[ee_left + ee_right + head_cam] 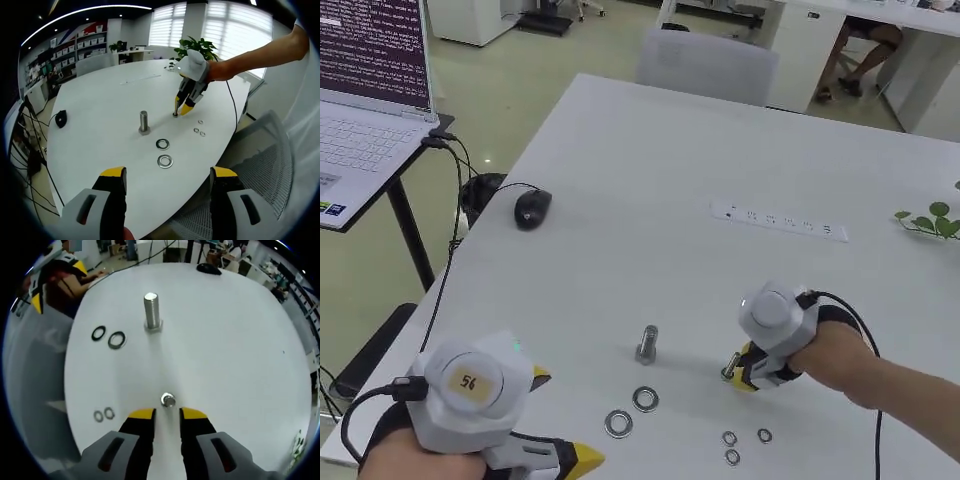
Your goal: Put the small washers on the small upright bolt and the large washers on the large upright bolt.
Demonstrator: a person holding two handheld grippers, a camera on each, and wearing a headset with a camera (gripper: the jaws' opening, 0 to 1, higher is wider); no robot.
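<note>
Your right gripper (167, 415) had its jaws a narrow gap apart with nothing between them, tips just short of the small bolt (168, 400). Your left gripper (169, 174) was wide open and empty near the table (650, 180) edge. The large bolt (647, 343) stood upright mid-table. Two large washers (645, 399) lay flat near it, and three small washers (729, 438) lay near the small bolt.
</note>
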